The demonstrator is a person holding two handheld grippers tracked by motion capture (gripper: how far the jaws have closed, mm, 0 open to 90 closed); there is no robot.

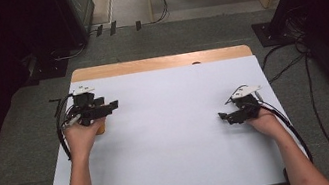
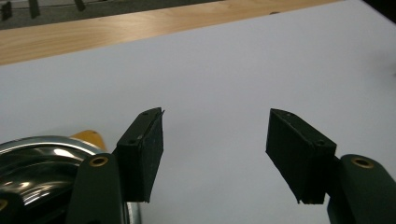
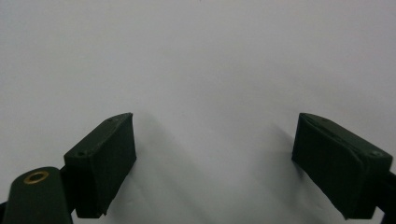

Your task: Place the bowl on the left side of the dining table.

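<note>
At the table's left my left gripper (image 1: 111, 105) is held above the white sheet (image 1: 174, 131), jaws pointing right. In the left gripper view its jaws (image 2: 217, 140) stand open with bare white surface between them. Just left of its left jaw lies a shiny round metal object (image 2: 32, 163), with an orange piece (image 2: 88, 136) behind its rim; that orange piece (image 1: 101, 127) also peeks out beside the left hand. My right gripper (image 1: 222, 116) rests low at the table's right, pointing left. Its jaws (image 3: 215, 140) are open over plain white surface, nothing between them.
A strip of bare wood (image 1: 157, 63) runs along the table's far edge. Grey carpet surrounds the table, with cables (image 1: 300, 64) on the floor at the right and dark equipment at both back corners.
</note>
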